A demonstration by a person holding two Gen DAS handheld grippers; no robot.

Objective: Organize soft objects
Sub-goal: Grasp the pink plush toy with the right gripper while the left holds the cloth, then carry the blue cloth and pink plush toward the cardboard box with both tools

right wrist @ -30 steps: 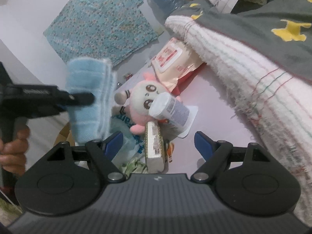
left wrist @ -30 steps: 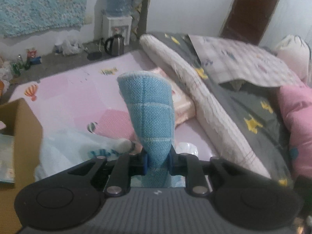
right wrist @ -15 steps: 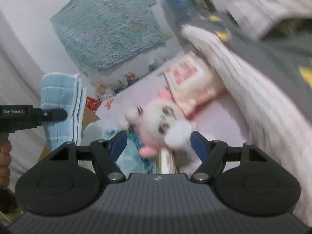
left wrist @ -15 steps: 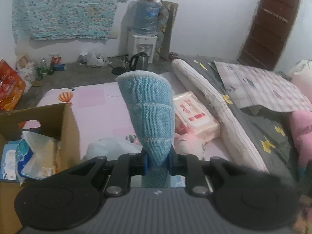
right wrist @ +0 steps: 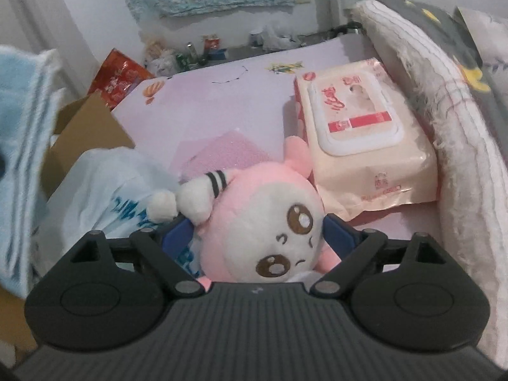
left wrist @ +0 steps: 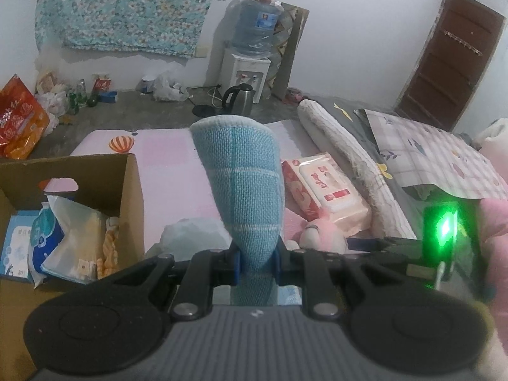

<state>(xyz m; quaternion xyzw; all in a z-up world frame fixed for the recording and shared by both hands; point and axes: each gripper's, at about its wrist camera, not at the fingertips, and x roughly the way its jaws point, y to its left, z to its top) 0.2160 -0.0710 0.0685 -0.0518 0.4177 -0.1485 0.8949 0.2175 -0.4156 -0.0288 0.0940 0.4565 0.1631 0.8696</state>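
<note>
The cardboard box [left wrist: 95, 190] sits at my left, half full already, so I reckon that's where the soft stuff goes. My left gripper [left wrist: 255, 258] is clamped tight on the folded blue towel [left wrist: 243, 187], held up off the mat. My right gripper [right wrist: 258, 231] is opening around the pink plush toy [right wrist: 263, 219] beside the wipes pack [right wrist: 358, 136], pads flanking it, no squeeze I can see.

A lived-in bedroom — rumpled bedding [left wrist: 412, 146], a water dispenser [left wrist: 246, 73] and a kettle [left wrist: 238, 100] on the floor.
</note>
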